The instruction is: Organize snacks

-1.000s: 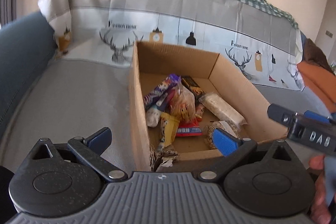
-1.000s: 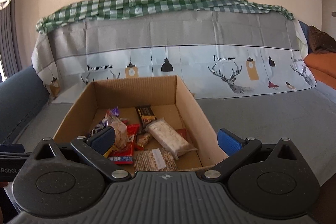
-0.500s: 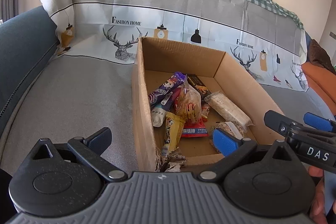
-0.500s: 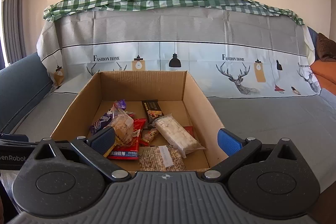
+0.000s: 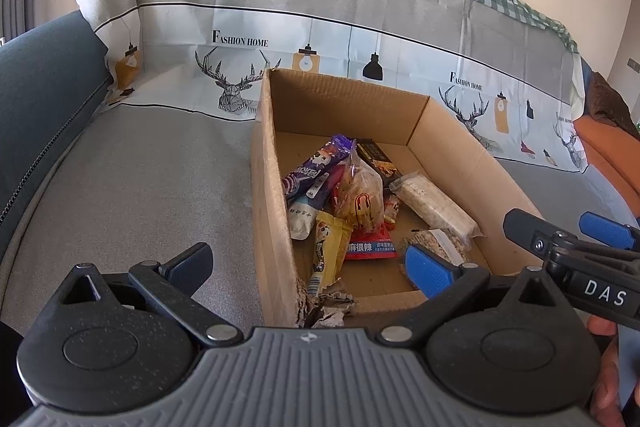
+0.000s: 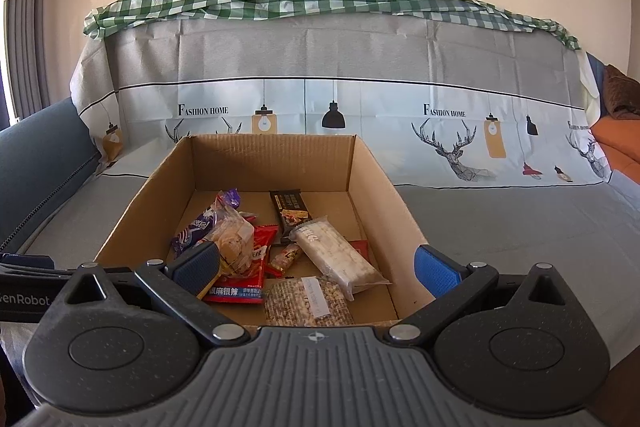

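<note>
Two sets of hand-held tongs hover at the near edge of an open brown cardboard box point(image 6: 372, 203) that sits on a grey cloth-covered sofa seat point(image 5: 132, 187). The left tongs point(image 5: 308, 263) have their blue-padded tips spread wide and grip nothing; they straddle the box's near left corner, one tip outside the left wall, the other over the box floor. The right tongs point(image 6: 316, 269) are likewise spread apart and empty, both tips low over the near edge of the box. From the left camera, the right tongs point(image 5: 568, 231) show beside the box's near right corner, with part of a person's hand point(image 5: 608, 379) beneath them.

Inside the box lies a loose pile of snacks. A purple wrapped bar point(image 5: 316, 171) and a clear bag of golden crackers point(image 6: 234, 237) lie toward the left wall. A yellow packet point(image 5: 330, 251) rests near the front left corner. A red flat packet point(image 6: 240, 287) lies under the crackers. A black chocolate bar wrapper point(image 6: 291, 209) sits toward the back wall. A long clear pack of pale rice cake point(image 6: 340, 255) lies diagonally at the centre, and a clear bag of puffed grains point(image 6: 308, 303) rests against the front wall.
</note>
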`<state>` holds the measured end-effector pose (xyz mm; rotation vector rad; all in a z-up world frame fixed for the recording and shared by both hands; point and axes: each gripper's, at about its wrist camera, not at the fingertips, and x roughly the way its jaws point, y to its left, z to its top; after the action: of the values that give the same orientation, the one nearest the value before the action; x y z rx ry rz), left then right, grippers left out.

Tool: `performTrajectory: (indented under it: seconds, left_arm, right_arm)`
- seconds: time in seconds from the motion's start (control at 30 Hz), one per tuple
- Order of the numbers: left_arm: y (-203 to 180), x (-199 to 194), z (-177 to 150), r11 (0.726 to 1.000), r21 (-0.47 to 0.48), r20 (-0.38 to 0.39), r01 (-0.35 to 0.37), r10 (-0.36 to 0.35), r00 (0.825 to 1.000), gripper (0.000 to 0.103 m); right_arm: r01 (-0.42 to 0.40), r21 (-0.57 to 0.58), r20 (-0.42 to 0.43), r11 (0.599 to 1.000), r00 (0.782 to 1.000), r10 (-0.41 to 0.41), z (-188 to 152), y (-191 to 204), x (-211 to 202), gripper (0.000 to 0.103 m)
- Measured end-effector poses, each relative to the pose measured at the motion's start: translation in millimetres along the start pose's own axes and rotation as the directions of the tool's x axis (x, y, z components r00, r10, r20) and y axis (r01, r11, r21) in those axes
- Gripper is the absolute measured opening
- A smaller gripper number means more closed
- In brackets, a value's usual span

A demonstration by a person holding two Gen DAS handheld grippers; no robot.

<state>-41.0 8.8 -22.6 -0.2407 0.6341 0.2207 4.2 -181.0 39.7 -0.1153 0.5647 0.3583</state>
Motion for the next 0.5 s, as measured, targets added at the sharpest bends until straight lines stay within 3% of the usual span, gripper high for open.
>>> performTrajectory:
  seconds: [0.5]
  left_arm:
    - [1.2, 1.4, 0.0, 1.000, 0.000, -0.005, 0.001, -0.001, 1.000, 0.102]
  right_arm:
    - [0.000, -0.002, 0.000, 1.000, 1.000, 0.000, 0.2, 0.5, 0.0, 0.102]
